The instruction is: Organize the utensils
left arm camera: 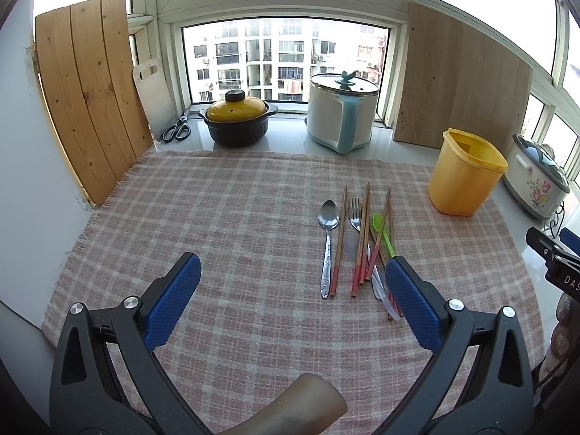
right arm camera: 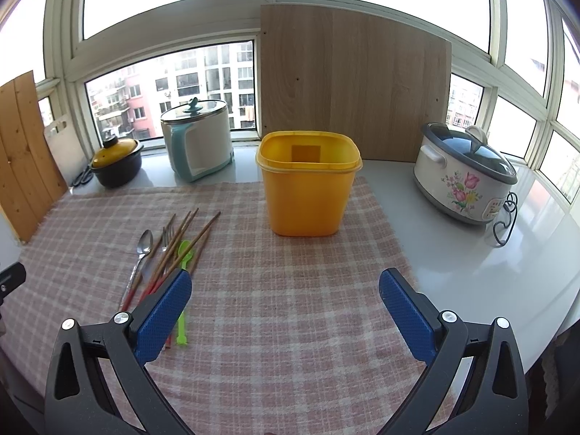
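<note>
Utensils [right arm camera: 170, 253] all loose on cloth [right arm camera: 290, 308], left of empty right gripper [right arm camera: 285, 291], jaws apart; yellow bin [right arm camera: 308, 195] ahead unfilled; left gripper [left arm camera: 293, 286] likewise agape; nothing sorted.

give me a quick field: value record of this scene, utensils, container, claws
utensils: metal spoon, fork, green plastic spoon, wooden chopsticks, lying together on the checked cloth
container: yellow tub, upright, looks empty, beyond the utensils
left claw: open, holding nothing
right claw: open, holding nothing
progress: nothing in the tub yet
</note>
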